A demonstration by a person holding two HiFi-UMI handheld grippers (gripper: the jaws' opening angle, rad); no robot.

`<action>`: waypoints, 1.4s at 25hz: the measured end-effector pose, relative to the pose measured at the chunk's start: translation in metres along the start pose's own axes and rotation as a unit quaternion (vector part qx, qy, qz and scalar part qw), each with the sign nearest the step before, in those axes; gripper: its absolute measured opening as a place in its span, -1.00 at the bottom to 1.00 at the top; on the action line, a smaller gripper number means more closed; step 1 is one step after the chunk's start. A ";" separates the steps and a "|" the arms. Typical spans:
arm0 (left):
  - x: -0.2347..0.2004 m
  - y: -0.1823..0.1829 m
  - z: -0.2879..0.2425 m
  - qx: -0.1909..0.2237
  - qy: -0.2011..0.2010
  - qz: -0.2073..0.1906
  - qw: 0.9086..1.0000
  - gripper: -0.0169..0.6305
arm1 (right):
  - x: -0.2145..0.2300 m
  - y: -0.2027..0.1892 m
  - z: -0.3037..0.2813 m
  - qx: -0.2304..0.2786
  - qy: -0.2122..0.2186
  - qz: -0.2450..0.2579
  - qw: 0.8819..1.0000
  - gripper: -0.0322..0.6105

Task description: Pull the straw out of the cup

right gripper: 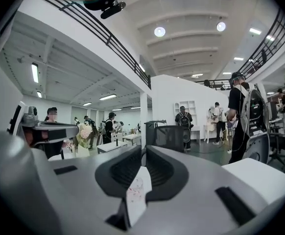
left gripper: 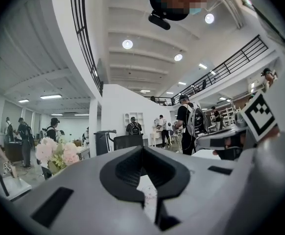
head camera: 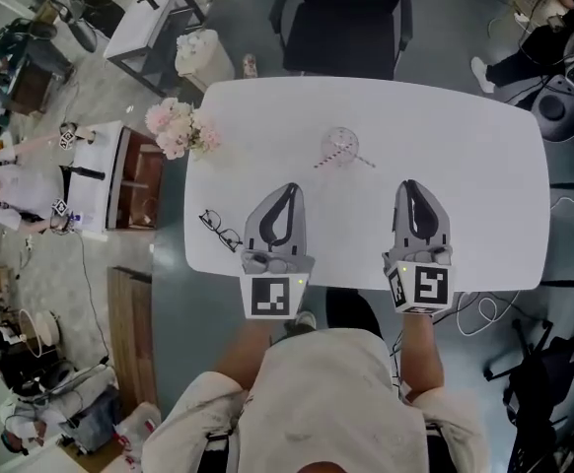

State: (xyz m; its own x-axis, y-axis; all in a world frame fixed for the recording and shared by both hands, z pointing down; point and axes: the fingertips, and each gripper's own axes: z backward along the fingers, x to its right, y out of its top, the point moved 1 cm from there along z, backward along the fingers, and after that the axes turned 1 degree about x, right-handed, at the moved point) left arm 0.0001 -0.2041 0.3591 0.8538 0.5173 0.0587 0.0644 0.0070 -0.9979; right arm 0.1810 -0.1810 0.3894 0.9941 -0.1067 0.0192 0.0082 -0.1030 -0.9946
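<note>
A clear cup [head camera: 339,147] stands on the white table [head camera: 484,166], past its middle, with a red-and-white striped straw [head camera: 332,154] leaning in it. My left gripper [head camera: 287,187] lies low over the table, short of the cup and slightly to its left. The jaw tips meet and nothing is between them. My right gripper [head camera: 409,185] sits short of the cup and to its right. Its tips stand all but together and hold nothing. In the right gripper view the cup [right gripper: 135,189] shows blurred through the hollow between the jaws.
A bunch of pink flowers [head camera: 177,127] stands at the table's far left corner. A pair of glasses [head camera: 219,230] lies near its left front edge. A black chair [head camera: 341,18] stands behind the table. Several people move about the hall beyond.
</note>
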 end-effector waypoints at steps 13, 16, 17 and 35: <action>-0.001 -0.058 -0.046 -0.075 0.027 -0.005 0.997 -0.93 | 0.000 -0.082 -0.079 -0.088 0.083 -0.015 0.993 -0.57; -0.002 -0.066 -0.052 -0.085 0.037 -0.003 0.996 -0.93 | -0.006 -0.104 -0.091 -0.115 0.105 -0.021 0.988 -0.51; -0.003 -0.068 -0.053 -0.086 0.040 -0.004 0.995 -0.93 | -0.008 -0.110 -0.095 -0.120 0.113 -0.022 0.986 -0.48; -0.013 -0.093 -0.067 -0.128 0.070 -0.019 0.989 -0.93 | -0.023 -0.170 -0.132 -0.161 0.157 -0.027 0.974 -0.52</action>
State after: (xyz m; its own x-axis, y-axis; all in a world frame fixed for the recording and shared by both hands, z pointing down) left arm 0.0180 -0.2686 0.4525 0.9104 0.3966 0.1179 0.2120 -0.2023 -0.9561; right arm 0.1421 -0.2916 0.5719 0.9103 -0.3850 0.1520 -0.0248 -0.4173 -0.9084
